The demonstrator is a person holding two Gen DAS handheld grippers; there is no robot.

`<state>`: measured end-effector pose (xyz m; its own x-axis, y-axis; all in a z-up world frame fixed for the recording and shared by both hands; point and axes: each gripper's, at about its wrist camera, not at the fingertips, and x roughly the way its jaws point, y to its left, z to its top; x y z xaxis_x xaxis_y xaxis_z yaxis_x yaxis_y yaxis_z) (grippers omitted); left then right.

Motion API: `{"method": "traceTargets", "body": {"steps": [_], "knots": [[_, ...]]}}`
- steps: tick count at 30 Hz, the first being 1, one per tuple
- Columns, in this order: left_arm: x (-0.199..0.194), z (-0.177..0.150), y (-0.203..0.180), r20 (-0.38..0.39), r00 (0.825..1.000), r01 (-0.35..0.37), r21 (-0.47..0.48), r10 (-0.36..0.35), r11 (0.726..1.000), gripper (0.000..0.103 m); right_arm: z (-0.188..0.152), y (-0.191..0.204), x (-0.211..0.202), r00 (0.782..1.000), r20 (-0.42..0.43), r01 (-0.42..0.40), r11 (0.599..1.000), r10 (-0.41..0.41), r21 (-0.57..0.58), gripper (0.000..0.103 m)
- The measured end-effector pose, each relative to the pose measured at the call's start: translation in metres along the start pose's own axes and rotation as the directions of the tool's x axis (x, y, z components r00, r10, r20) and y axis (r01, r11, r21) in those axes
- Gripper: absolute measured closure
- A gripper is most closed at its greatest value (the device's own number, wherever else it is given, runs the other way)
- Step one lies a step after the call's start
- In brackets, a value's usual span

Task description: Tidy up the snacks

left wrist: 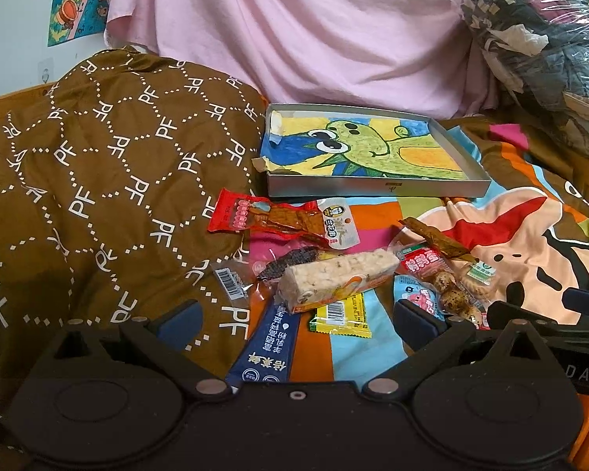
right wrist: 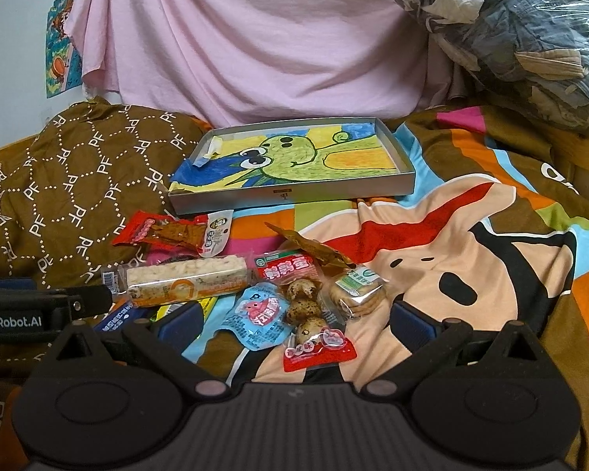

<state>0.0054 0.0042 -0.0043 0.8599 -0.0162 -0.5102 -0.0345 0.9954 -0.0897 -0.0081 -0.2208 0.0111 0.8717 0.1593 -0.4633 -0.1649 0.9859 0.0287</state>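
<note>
Nearest the left wrist camera, the black left gripper (left wrist: 298, 320) has its blue-padded fingers spread wide with nothing between them, poised above a long dark-blue stick packet (left wrist: 264, 347) and a small yellow sachet with a barcode (left wrist: 339, 316). The black right gripper (right wrist: 294, 320) is likewise spread and empty, its fingers framing a light-blue pouch with a pink cartoon (right wrist: 257, 320) and a clear pack of speckled quail eggs with red ends (right wrist: 308, 314). All the snacks lie in a loose heap on a colourful cartoon-print bedsheet (right wrist: 471, 259). Just beyond lies a pale puffed-rice bar in clear and orange wrap (left wrist: 335, 280), resting across other packets, with a small clear pack of round biscuits (right wrist: 357, 292) to the right of the eggs. Farther back sit a brown dried-tofu strip in a red-ended wrapper (left wrist: 280, 221) and another brown strip packet (left wrist: 436, 239). Behind the heap, apart from it, stands a shallow grey cardboard tray lined with a crayon drawing of a green creature (left wrist: 377, 187), holding no snacks. A brown quilt with white lettering (left wrist: 98, 176) bunches up at left, and pink draped cloth (left wrist: 294, 31) and a clear plastic bag of clothes (left wrist: 538, 51) fill the background.
</note>
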Motion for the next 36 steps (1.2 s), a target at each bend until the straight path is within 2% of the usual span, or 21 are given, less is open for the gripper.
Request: {"method": "traceTargets", "body": {"steps": [27,36], "knots": [[0.012,0.003,0.008,-0.023,1.000,-0.015,-0.027,0.014,1.000,0.001,0.004,0.002,0.004,1.000,0.009,-0.001,0.999,0.001,-0.039,0.000],[0.031,0.015,0.015,0.025,0.999,-0.044,0.017,0.044,0.999,0.001,0.012,-0.003,0.014,0.997,-0.027,-0.068,0.995,0.066,-0.073,0.000]]}}
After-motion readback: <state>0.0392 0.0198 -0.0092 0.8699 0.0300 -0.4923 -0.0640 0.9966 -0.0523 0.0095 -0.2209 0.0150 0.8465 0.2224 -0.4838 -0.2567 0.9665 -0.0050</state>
